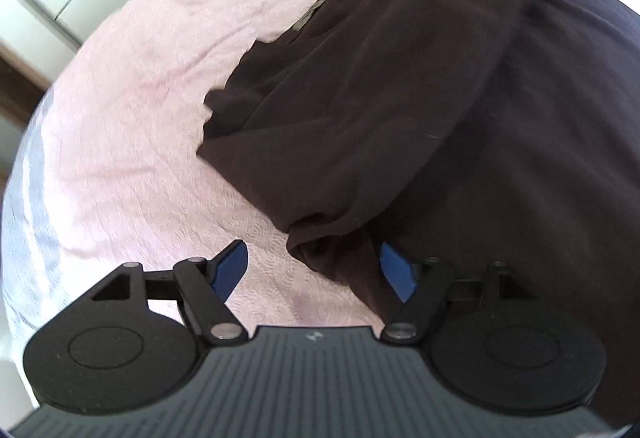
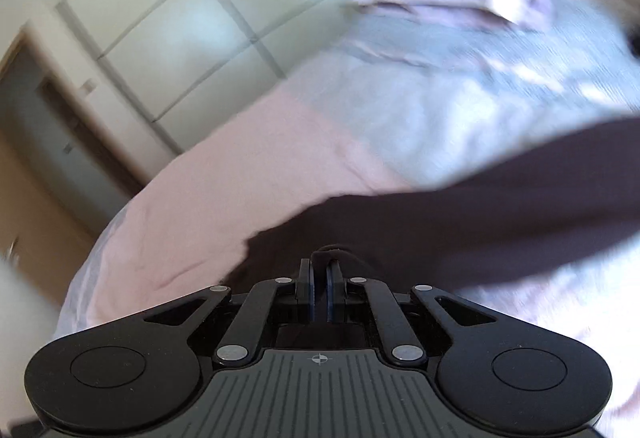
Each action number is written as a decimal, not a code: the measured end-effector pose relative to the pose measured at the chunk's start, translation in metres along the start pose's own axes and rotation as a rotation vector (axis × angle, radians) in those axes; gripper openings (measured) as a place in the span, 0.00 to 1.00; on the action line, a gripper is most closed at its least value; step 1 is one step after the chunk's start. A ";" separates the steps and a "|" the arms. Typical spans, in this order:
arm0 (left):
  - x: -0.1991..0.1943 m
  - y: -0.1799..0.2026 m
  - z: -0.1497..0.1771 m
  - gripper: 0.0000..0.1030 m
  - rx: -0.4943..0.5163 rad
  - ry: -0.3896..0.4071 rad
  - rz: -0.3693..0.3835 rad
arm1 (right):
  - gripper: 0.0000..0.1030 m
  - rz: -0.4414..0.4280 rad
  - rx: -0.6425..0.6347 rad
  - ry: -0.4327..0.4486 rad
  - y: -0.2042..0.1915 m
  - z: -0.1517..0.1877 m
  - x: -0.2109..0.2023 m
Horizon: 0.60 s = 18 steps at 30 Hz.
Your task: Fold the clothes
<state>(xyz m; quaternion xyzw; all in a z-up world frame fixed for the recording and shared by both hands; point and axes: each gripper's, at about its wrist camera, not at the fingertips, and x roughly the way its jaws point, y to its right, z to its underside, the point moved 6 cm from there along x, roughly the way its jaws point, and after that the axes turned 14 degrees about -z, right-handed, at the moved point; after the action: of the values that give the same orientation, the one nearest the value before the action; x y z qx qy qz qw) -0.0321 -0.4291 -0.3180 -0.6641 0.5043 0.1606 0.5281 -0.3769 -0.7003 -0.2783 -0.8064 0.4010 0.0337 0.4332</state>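
Note:
A dark brown garment (image 1: 400, 110) lies partly folded on a pink bedspread (image 1: 132, 110). My left gripper (image 1: 314, 264) is open just above the bed, its blue pads on either side of a bunched corner of the garment. My right gripper (image 2: 320, 274) is shut on a pinch of the same dark garment (image 2: 460, 214), which stretches away to the right, lifted above the bed. The right wrist view is blurred by motion.
White wardrobe doors (image 2: 172, 26) and a wooden door (image 2: 36, 174) stand beyond the bed's left edge. A pale blue and lilac quilt (image 2: 460, 86) is heaped at the far side of the bed.

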 end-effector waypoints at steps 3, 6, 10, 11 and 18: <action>0.019 -0.007 0.001 0.68 -0.128 -0.050 -0.044 | 0.04 0.028 0.058 -0.059 0.017 0.014 0.009; 0.028 -0.023 0.009 0.67 -0.230 -0.107 -0.127 | 0.04 0.008 0.020 -0.100 0.010 0.018 0.018; 0.022 -0.026 0.030 0.67 -0.235 -0.131 -0.184 | 0.04 0.040 -0.001 -0.030 0.007 0.005 0.005; 0.022 -0.023 0.032 0.65 -0.228 -0.132 -0.189 | 0.04 0.061 -0.008 -0.027 0.010 0.006 0.004; 0.037 -0.025 0.041 0.65 -0.354 -0.192 -0.140 | 0.04 0.203 -0.035 -0.160 0.052 0.036 0.012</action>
<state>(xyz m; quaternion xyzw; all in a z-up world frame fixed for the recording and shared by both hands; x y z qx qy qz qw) 0.0186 -0.4139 -0.3482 -0.7616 0.3680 0.2721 0.4589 -0.3930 -0.6975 -0.3408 -0.7640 0.4440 0.1483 0.4441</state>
